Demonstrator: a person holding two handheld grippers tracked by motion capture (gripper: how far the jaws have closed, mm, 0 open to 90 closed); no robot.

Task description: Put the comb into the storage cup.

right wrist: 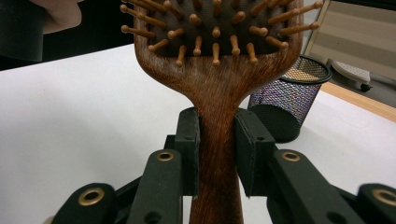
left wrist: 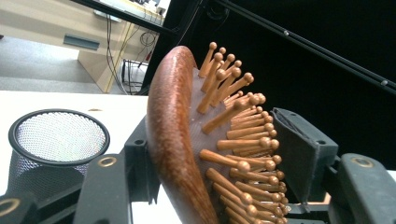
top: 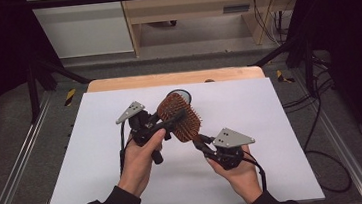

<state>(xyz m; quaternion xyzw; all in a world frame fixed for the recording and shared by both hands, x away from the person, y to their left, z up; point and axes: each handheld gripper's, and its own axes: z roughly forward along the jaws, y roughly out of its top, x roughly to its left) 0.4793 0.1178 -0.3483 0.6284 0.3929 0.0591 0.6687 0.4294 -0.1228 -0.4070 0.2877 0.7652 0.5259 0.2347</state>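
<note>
Right claw [right wrist: 218,154]: flat black pads clamped on both sides of the hairbrush [top: 180,117] handle, a narrow neck of dark reddish wood with visible grain.

Left claw [left wrist: 219,158]: jaws straddle the paddle head, one pad against the smooth, glossy, curved wooden back, the other at the bristle tips; contact on the bristle side is hard to judge. Bristles are wooden pegs with rounded ball ends, set in a greyish cushion.

In the high view the brush is held up off the tabletop [top: 99,160] between the left claw [top: 171,122] and right claw [top: 199,143], head up-left, handle down-right.

Just behind it is a black wire-mesh cup [right wrist: 289,100], round and upright, on the white matte tabletop with its wood edge at the far side.
</note>
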